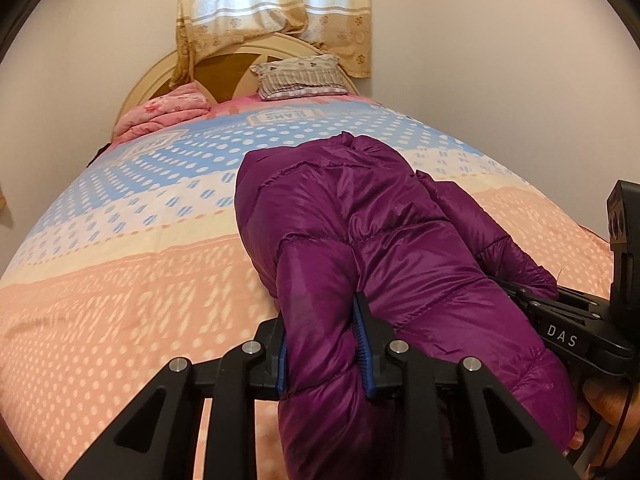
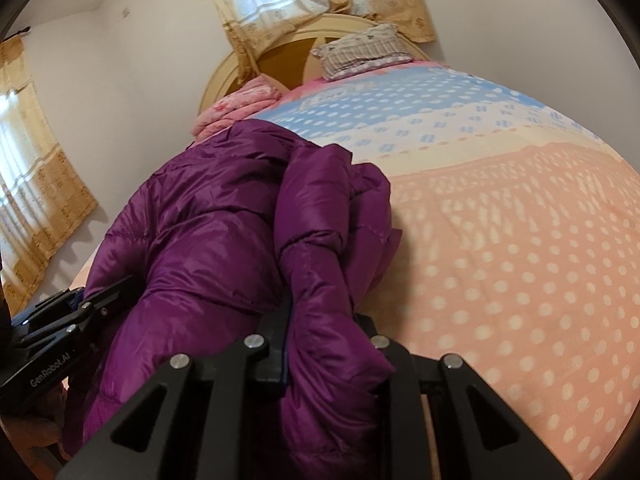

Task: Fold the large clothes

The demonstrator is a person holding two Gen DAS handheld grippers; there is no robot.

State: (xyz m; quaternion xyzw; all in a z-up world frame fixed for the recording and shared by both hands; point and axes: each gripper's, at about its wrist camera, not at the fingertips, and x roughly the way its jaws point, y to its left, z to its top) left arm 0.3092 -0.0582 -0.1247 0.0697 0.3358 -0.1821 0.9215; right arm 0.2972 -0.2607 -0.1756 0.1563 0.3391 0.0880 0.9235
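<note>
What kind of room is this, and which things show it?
Most likely a bedroom: a bed with a dotted pink-and-blue bedspread, a patterned pillow against a cream curved headboard, and a beige curtained window.

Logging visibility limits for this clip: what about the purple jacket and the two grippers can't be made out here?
- Purple jacket: its near end runs off the bottom edge in both wrist views.
- Jacket front or back, zipper, sleeves: bunched folds hide them.
- Right gripper: the right-hand finger is buried under fabric in the right wrist view.
- Left gripper: jaws clamp a fold; the fingertips are covered by it.
- Bed: its near edge is hidden behind the gripper bodies.
</note>
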